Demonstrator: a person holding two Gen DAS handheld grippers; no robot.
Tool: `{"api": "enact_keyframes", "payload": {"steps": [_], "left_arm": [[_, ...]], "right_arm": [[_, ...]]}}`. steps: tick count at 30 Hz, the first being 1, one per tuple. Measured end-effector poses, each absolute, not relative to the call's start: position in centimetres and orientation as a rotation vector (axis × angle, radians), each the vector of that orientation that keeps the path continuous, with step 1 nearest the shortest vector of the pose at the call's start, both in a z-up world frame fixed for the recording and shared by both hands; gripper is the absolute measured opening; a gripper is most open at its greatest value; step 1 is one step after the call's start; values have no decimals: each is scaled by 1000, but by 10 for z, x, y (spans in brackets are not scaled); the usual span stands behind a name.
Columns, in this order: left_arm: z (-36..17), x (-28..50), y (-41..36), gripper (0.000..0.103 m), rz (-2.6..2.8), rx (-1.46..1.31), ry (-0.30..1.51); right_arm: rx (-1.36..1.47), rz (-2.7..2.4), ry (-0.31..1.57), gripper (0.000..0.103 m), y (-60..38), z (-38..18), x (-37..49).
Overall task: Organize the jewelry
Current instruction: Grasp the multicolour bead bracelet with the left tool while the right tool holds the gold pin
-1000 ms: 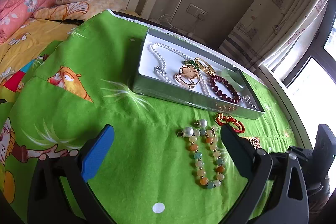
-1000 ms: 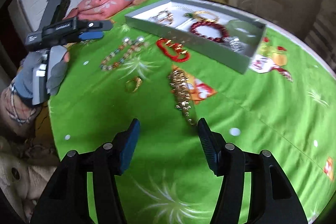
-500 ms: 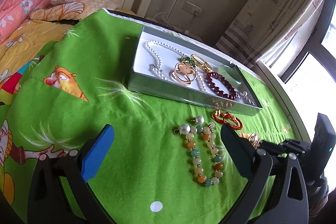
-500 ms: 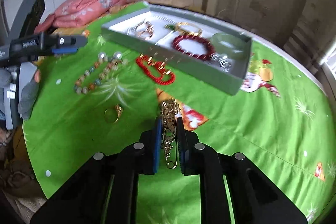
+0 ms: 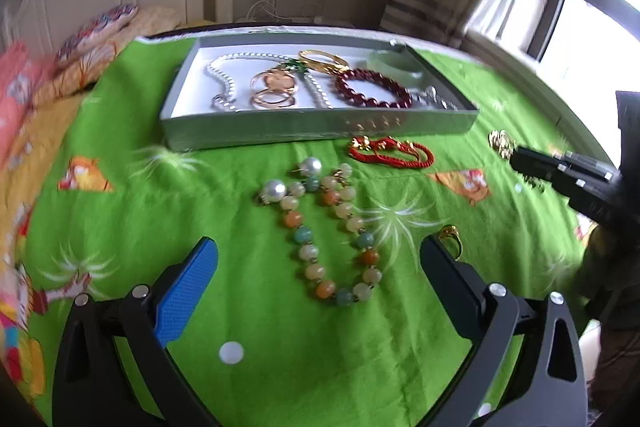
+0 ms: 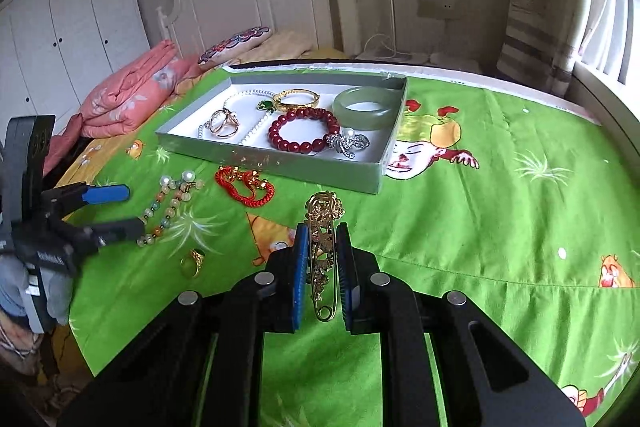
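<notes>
My right gripper (image 6: 322,231) is shut on an ornate gold pin brooch (image 6: 324,209), whose head sticks out past the pads; the same brooch (image 5: 500,143) shows at the right in the left wrist view. My left gripper (image 5: 319,247) is open just above a strand of pastel beads with pearl ends (image 5: 304,235), and it also appears at the left (image 6: 120,209). A red cord bracelet (image 6: 244,185) and a gold ring (image 6: 192,263) lie on the green cloth. The grey tray (image 6: 280,167) holds pearls, gold pieces, a dark red bead bracelet (image 6: 304,131) and a jade bangle (image 6: 366,105).
Everything lies on a bed under a green cartoon cloth (image 6: 480,227). Folded pink bedding (image 6: 128,95) and a pillow are at the far left, a white headboard behind. A curtain and window stand at the right. A gloved hand (image 6: 44,291) holds the left gripper.
My right gripper closed on the gold pin brooch and raised it a little. My left gripper shifted sideways and rolled, so the bead strand now lies centred between its fingers.
</notes>
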State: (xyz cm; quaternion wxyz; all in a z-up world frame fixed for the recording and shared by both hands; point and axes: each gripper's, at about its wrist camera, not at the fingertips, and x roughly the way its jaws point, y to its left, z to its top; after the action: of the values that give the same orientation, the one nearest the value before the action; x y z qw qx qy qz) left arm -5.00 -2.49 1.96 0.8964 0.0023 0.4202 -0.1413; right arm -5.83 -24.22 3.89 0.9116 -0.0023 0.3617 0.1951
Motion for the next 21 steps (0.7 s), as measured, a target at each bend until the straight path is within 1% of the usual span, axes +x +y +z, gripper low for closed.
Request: {"api": "enact_keyframes", "payload": {"steps": [3, 5, 6, 7, 8, 10, 17, 21], "left_arm": [[16, -40, -38, 99, -314, 3, 907], [11, -36, -49, 87, -300, 49, 924], [10, -37, -56, 84, -276, 97, 920], [10, -38, -60, 69, -272, 117, 913], [10, -40, -61, 45, -272, 139, 894], [11, -44, -60, 17, -292, 141, 873], [11, -43, -32, 16, -337, -26, 870], [14, -46, -31, 16, -321, -38, 850]], "right_arm": [[12, 404, 741, 14, -244, 39, -58], [22, 405, 741, 14, -246, 38, -57], [28, 409, 743, 14, -246, 38, -57], [34, 412, 746, 14, -247, 38, -56], [39, 415, 749, 14, -248, 37, -56], [49, 423, 754, 14, -249, 36, -55], [74, 422, 757, 14, -253, 36, -54], [72, 419, 758, 14, -252, 36, -54]]}}
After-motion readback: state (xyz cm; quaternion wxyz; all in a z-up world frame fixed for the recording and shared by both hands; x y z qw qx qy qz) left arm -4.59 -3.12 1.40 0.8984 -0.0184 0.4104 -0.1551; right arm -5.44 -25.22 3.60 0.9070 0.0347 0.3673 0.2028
